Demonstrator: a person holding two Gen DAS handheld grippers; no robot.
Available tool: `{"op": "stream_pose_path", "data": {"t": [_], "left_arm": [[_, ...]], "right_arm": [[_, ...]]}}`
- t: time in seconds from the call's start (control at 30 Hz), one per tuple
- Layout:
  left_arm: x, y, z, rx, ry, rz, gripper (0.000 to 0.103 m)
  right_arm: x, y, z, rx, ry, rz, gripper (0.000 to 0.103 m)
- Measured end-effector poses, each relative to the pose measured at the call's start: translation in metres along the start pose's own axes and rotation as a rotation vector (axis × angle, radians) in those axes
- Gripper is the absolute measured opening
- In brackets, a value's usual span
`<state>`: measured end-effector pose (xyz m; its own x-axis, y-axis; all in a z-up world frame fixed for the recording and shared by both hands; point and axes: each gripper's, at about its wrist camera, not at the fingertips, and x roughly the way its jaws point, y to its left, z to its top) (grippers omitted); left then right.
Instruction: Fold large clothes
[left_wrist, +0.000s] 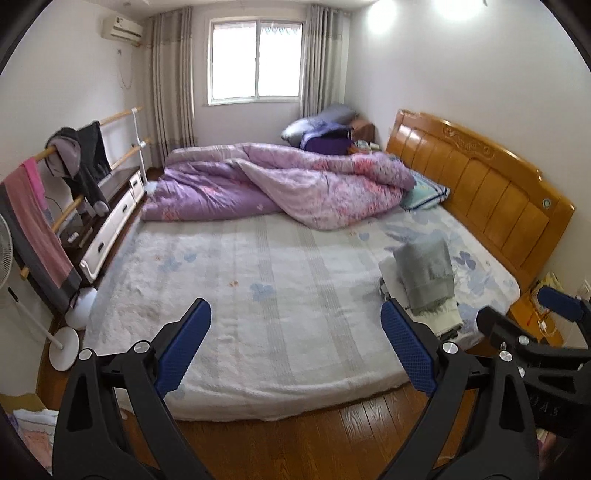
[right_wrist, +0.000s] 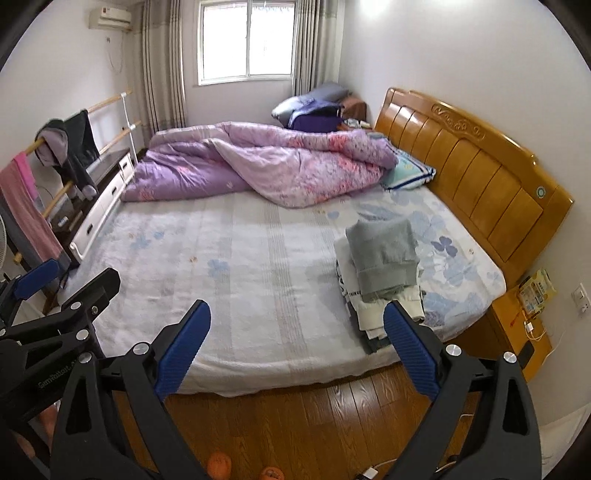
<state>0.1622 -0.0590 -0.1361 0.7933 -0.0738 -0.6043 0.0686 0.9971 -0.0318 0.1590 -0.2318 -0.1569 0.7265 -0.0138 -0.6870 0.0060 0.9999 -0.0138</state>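
At the lower middle of the left wrist view, holding the left gripper (left_wrist: 295, 306) spread wide above the near edge of the bed (left_wrist: 258, 295), with nothing between the blue pads. Same in the right wrist view: right gripper (right_wrist: 295, 306) held wide and empty above mattress edge and floorboards.

Finding the clothes in two places: a folded stack (right_wrist: 384, 254) right of centre on the sheet, grey piece on top, and loose dark garments (left_wrist: 88, 158) draped over a wooden rack (left_wrist: 122, 114) at the left edge, well apart from both grippers. No unfolded garment laid out on the bare sheet.

Likely risks from here:
- Brushing or toppling the folded stack when spreading a large piece, given its spot just beyond the right gripper's outer finger.
- Dragging the pink towel (left_wrist: 33, 206) off the rack together with a dark garment, both hanging close together.
- Snagging the crumpled purple quilt (left_wrist: 277, 181) at upper centre if cloth gets flung too far.
- Catching the cables on the nightstand (right_wrist: 517, 325) at lower right with a swinging sleeve.

Hard to make out: number and kind of pieces under the grey one, with only edges showing. Cannot tell how many garments hang on the rack, nor their shape. Frame corners lost to the fisheye rim; fan (left_wrist: 5, 251) cut off at far left.
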Motion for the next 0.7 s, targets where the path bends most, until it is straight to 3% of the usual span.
{"op": "stream_pose_path", "data": {"t": [0.33, 0.7], "left_arm": [[-0.067, 0.035, 0.026, 0.045, -0.081, 0.004, 0.094], [-0.114, 0.071, 0.041, 0.042, -0.153, 0.017, 0.094]], "right_arm": [[-0.057, 0.031, 0.012, 0.021, -0.072, -0.004, 0.091], [-0.099, 0.058, 0.024, 0.002, -0.146, -0.004, 0.091]]}}
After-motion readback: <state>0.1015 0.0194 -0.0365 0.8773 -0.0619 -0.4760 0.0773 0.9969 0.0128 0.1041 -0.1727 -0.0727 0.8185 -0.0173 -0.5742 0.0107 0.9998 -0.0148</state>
